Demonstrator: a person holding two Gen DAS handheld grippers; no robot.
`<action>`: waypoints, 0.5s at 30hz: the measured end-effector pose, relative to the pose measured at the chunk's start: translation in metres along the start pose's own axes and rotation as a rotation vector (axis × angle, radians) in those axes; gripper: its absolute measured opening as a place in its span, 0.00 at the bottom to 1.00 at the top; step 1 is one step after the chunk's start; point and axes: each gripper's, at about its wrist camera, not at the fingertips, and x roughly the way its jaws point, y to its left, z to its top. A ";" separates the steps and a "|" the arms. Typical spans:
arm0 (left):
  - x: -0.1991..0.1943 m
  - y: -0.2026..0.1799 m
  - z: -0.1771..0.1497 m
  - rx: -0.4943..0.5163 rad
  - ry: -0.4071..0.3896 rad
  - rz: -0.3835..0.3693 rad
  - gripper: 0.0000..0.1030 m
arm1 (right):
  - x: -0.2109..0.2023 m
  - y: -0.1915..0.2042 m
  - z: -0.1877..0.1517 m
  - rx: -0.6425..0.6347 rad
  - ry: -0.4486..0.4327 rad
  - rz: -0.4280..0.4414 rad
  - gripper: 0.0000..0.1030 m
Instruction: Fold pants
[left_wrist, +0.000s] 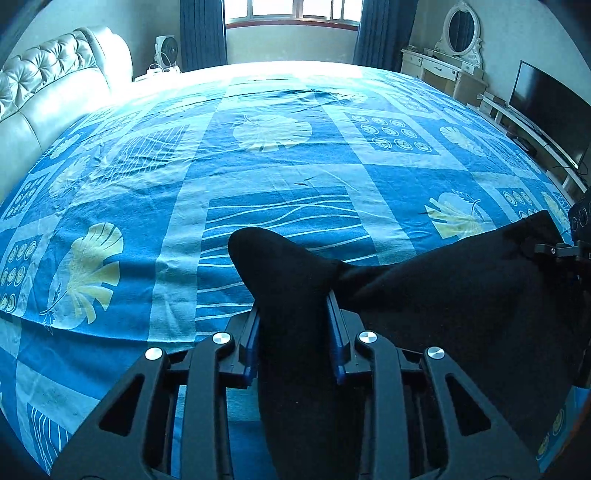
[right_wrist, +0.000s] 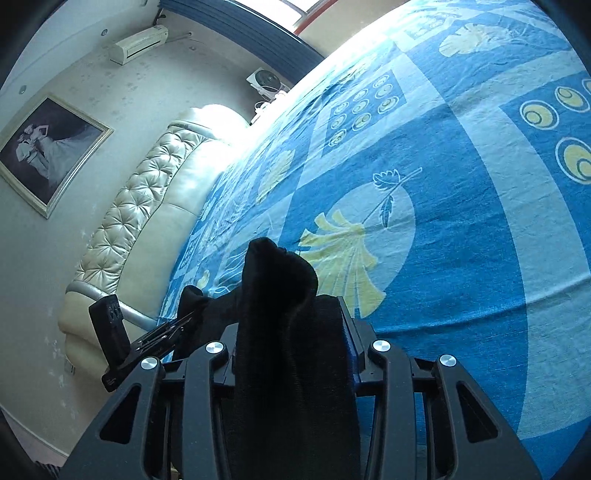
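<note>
Left gripper (left_wrist: 293, 314) and right gripper (right_wrist: 291, 325) each clamped on black fabric pants (left_wrist: 443, 295), above blue patterned bedsheet (left_wrist: 258, 206).

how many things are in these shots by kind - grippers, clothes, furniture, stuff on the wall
grippers: 2 (left gripper, right gripper, both shut on the black pants)
clothes: 1 (the pants)
furniture: 3 (bed, dressing table, tv stand)
electronics: 2 (tv, fan)
wall items: 2 (framed photo, air conditioner)
total: 10
</note>
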 end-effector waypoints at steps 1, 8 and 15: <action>-0.001 -0.003 -0.002 0.016 -0.011 0.012 0.29 | 0.000 -0.004 -0.001 0.014 -0.002 0.012 0.38; 0.002 -0.003 0.000 0.021 -0.010 0.019 0.30 | 0.001 -0.005 -0.002 0.031 0.000 0.020 0.38; 0.004 -0.002 -0.002 0.018 -0.004 0.022 0.32 | 0.000 -0.004 -0.003 0.031 0.008 0.013 0.40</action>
